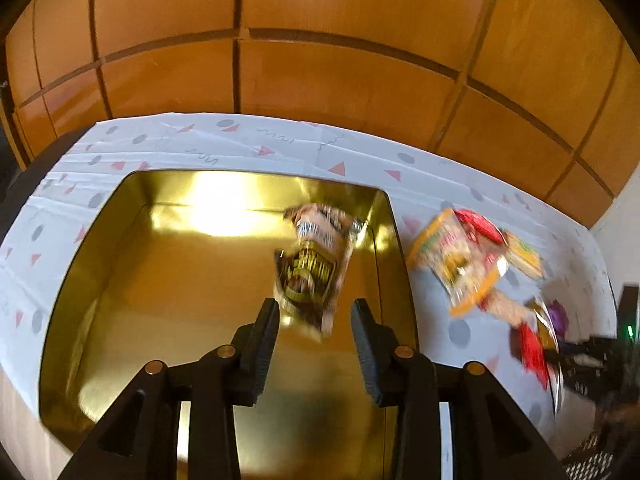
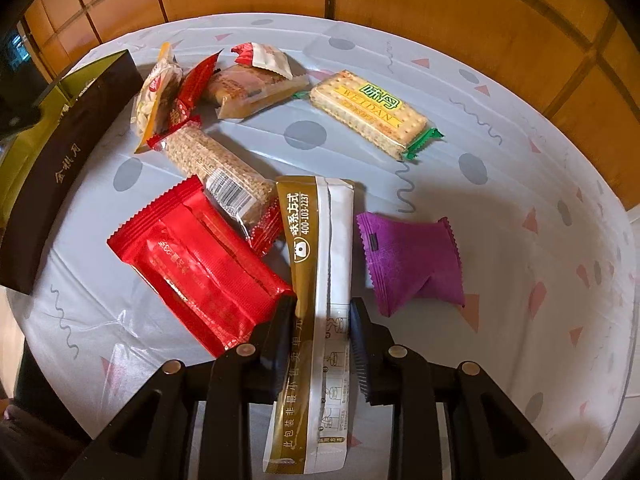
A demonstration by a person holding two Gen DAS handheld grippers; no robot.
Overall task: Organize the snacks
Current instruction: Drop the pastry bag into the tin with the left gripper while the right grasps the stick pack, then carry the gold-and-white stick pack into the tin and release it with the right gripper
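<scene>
**One snack in the tin, the rest still on the table**

On the left sits the tin [image 1: 224, 280], a wide gold box on the patterned table [image 1: 280, 144]. Its floor is bare apart from one brown packet [image 1: 310, 264], which shows blurred near the tin's right wall; whether it is lying flat or still dropping I cannot tell. The left gripper [image 1: 314, 346] hangs above the tin's near side with its jaws apart and nothing between them. So one item looks delivered.

To the right of the tin, the loose pile is well apart from it and untouched. Seen from the right wrist, left to right: the tin's dark outer wall [image 2: 60, 168], a nut bag [image 2: 154, 96], a red pack [image 2: 200, 264] near the camera with a grain bar [image 2: 216, 168] beside it, a cake packet [image 2: 248, 88] farther back, the gold sachet [image 2: 316, 300], a cracker pack [image 2: 368, 114] at the far side, and a purple pouch [image 2: 412, 264] on the right.

The right gripper [image 2: 320, 344] has its jaws on either side of the sachet, close against its edges; it looks gripped or very nearly so, though the sachet still seems to lie on the table.

By my reckoning the task is early: one packet in, about seven left, the sachet likely next.
</scene>
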